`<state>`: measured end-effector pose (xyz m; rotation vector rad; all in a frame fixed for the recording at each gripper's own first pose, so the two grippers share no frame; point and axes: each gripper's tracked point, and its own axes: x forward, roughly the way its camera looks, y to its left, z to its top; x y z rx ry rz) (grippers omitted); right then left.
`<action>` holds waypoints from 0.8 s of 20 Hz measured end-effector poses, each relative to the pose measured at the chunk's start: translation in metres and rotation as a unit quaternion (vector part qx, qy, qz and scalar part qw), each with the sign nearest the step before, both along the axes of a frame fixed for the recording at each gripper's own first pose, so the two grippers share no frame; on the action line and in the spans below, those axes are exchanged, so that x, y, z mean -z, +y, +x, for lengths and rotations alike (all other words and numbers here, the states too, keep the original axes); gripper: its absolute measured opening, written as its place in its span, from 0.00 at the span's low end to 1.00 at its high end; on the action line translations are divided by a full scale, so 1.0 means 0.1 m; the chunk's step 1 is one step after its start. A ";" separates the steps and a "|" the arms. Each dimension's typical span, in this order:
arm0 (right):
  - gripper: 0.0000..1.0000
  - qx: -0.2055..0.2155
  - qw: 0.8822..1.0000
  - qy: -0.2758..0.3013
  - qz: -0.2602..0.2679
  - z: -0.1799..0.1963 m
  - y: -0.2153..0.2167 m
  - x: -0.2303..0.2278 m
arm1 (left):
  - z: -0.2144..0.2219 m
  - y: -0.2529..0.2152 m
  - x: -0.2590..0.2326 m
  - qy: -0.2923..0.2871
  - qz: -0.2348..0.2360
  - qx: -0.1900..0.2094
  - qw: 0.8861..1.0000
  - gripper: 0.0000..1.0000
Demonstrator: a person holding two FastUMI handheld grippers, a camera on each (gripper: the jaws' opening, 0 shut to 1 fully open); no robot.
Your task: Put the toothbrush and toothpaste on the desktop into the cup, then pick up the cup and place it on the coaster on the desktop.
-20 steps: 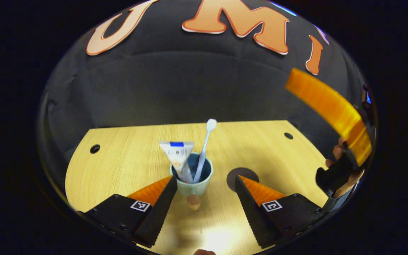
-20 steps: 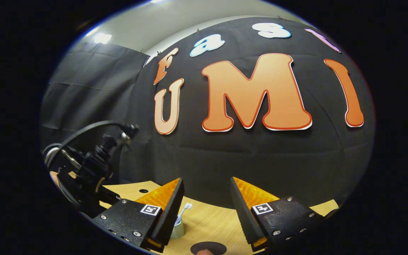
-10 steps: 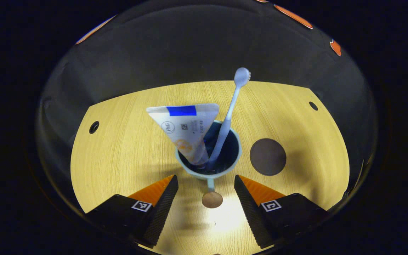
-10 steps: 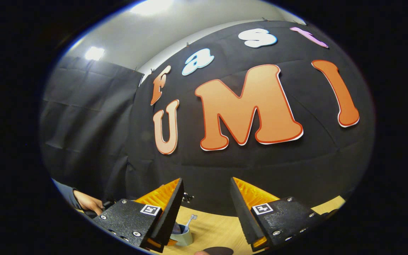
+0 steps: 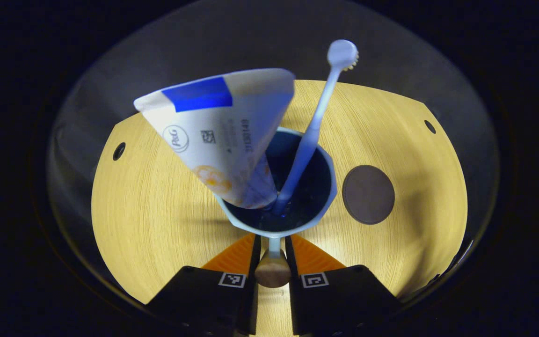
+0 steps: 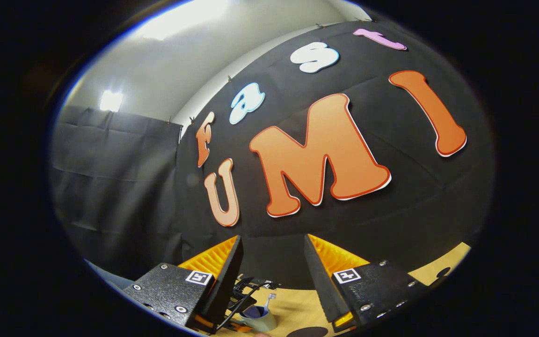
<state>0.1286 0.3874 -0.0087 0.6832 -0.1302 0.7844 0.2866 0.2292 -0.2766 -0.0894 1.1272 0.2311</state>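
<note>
Left gripper view: the left gripper (image 5: 272, 262) is closed on the handle (image 5: 273, 270) of the cup (image 5: 328, 194), both fingers pressing its sides. The cup stands on the desktop (image 5: 157, 215) directly ahead of the fingers. Inside it, the toothbrush (image 5: 314, 126) stands nearly upright, head up, leaning ahead and to the right. The toothpaste (image 5: 220, 133) stands cap-down, its flat crimped end up and tilted left. The coaster (image 5: 368, 194) lies flat just right of the cup, apart from it.

Right gripper view: the right gripper (image 6: 269, 281) is raised with fingers spread, holding nothing. The cup (image 6: 259, 320) sits low between its fingers, farther off.
</note>
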 end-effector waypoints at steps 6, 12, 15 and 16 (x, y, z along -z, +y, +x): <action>0.79 0.067 0.996 -0.027 -0.047 0.04 -0.31 0.02 | 0.49 0.38 -0.53 -0.034 -0.025 -0.019 0.999 0.23; 0.79 0.082 0.996 -0.026 -0.021 0.00 -0.56 -0.03 | 0.51 0.50 -0.83 -0.068 -0.026 -0.012 0.997 0.23; 0.79 0.076 0.997 -0.012 0.004 -0.03 -0.62 -0.10 | 0.62 0.55 -0.89 -0.081 -0.027 0.009 0.996 0.23; 0.79 0.076 0.997 -0.011 0.007 -0.04 -0.65 -0.12 | 0.64 0.53 -0.94 -0.084 -0.032 0.015 0.996 0.23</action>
